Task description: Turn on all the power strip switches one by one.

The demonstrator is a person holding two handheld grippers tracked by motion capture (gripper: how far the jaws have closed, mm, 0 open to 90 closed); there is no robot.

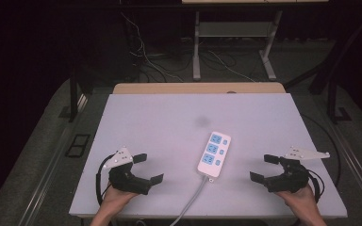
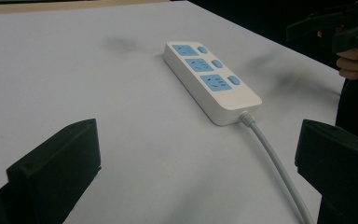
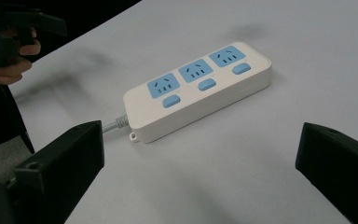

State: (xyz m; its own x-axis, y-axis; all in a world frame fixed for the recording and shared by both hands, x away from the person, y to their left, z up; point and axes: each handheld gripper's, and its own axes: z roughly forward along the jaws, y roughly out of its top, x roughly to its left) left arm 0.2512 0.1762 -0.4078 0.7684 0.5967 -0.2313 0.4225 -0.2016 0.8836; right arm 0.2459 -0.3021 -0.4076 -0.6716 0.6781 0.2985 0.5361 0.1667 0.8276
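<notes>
Both forearms enter at the near edge of the white table [image 1: 160, 117]. Between the left gripper [image 1: 147, 168] and right gripper [image 1: 265, 167], both held wide and empty, a power strip [image 1: 214, 150] lies untouched; an approach is judged next.

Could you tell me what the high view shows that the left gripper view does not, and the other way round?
High view alone: the floor with loose cables, a table frame beyond, and the left gripper whole, its jaws open. Left gripper view alone: the strain relief where the cord enters the power strip, seen close. Both share the white table, the power strip with three blue outlets, its grey cord, and the open right gripper.
</notes>
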